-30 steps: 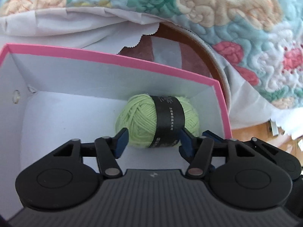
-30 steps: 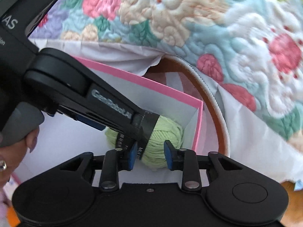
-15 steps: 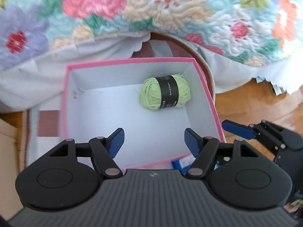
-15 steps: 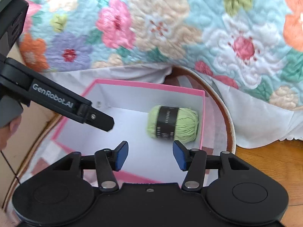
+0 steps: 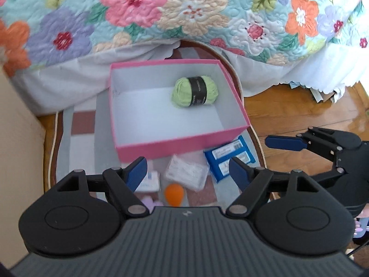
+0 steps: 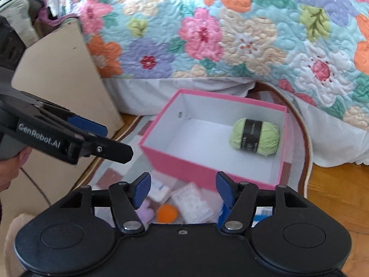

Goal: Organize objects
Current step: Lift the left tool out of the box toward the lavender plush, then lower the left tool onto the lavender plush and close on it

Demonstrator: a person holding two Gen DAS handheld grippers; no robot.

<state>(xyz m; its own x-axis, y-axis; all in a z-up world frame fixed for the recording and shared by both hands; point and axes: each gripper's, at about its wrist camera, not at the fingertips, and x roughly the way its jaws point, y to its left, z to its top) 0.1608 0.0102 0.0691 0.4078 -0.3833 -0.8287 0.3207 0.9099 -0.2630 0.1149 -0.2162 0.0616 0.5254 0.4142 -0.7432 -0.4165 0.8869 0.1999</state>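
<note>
Both grippers, left [image 5: 188, 169] and right [image 6: 182, 185], now lifted back from the pink-sided white-lined cardboard box [image 5: 161, 146], jaws just opened and empty; pale-green yarn ball [image 5: 195, 91] deposited inside, remaining small items outside awaiting sorting.

Bright daylight washes the floral quilt [image 5: 184, 11]; glare streaks the wooden floor [image 5: 299, 108] beside it, fisheye bending edges, slight blur throughout.

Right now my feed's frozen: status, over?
Both grippers, left and right, open, jaws just widened, empty. Green yarn in pink box. Nothing blocking.
</note>
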